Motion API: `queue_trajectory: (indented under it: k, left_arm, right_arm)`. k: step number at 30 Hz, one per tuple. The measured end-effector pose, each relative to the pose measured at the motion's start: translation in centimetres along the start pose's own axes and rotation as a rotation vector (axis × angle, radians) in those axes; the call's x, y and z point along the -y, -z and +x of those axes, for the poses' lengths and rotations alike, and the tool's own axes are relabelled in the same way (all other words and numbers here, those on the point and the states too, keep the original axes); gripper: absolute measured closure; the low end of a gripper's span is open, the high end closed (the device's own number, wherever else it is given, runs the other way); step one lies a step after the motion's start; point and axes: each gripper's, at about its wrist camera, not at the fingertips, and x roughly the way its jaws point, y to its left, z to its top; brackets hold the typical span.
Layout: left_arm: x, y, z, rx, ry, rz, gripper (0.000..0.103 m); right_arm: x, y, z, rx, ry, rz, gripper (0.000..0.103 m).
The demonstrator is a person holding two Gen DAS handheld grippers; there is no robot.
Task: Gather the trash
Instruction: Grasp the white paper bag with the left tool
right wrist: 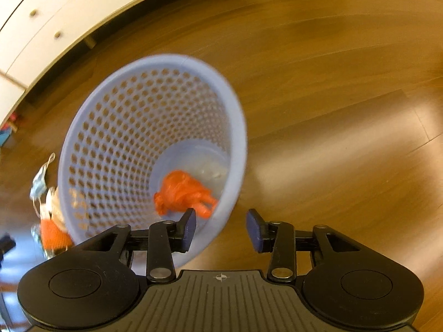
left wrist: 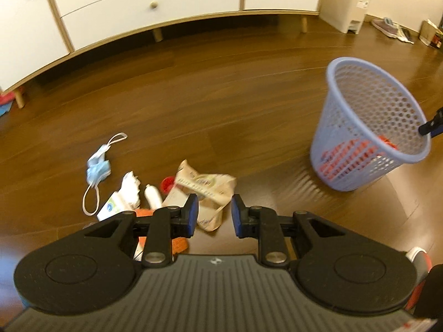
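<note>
A pile of trash lies on the wooden floor in the left wrist view: a beige crumpled wrapper (left wrist: 206,189), a white bottle (left wrist: 152,196), a red cap (left wrist: 167,184), white tissue (left wrist: 130,185), a blue face mask (left wrist: 97,169) and an orange piece (left wrist: 181,244). My left gripper (left wrist: 214,213) is open just above the wrapper and holds nothing. The blue mesh basket (left wrist: 360,102) stands to the right. My right gripper (right wrist: 221,229) is open and empty over the basket's near rim (right wrist: 229,202). Inside the basket lie an orange plastic bag (right wrist: 182,193) and some clear plastic (right wrist: 213,168).
A white cabinet (left wrist: 138,5) on wooden legs runs along the back. A white pedal bin (left wrist: 349,2), shoes (left wrist: 387,26) and boxes (left wrist: 430,31) stand at the far right. A grey and red shoe (left wrist: 419,257) is at the lower right edge.
</note>
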Motion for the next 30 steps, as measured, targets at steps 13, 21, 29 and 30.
queue_trajectory:
  k: [13, 21, 29, 30]
  left_arm:
    - [-1.0, 1.8, 4.0, -0.036, -0.041, 0.015, 0.073]
    - [-0.6, 2.6, 7.4, -0.039, -0.038, 0.114, 0.061]
    - [-3.2, 2.5, 12.0, -0.124, 0.01, -0.136, 0.058]
    - [-3.6, 2.4, 12.4, -0.129, 0.018, -0.172, 0.058]
  right_arm:
    - [0.1, -1.2, 1.1, 0.095, 0.084, -0.035, 0.091]
    - [0.1, -2.5, 0.4, 0.109, 0.163, 0.007, 0.093]
    - [-1.3, -1.5, 0.8, 0.121, 0.205, 0.008, 0.093]
    - [-1.4, -1.3, 0.7, 0.12, 0.208, 0.005, 0.093]
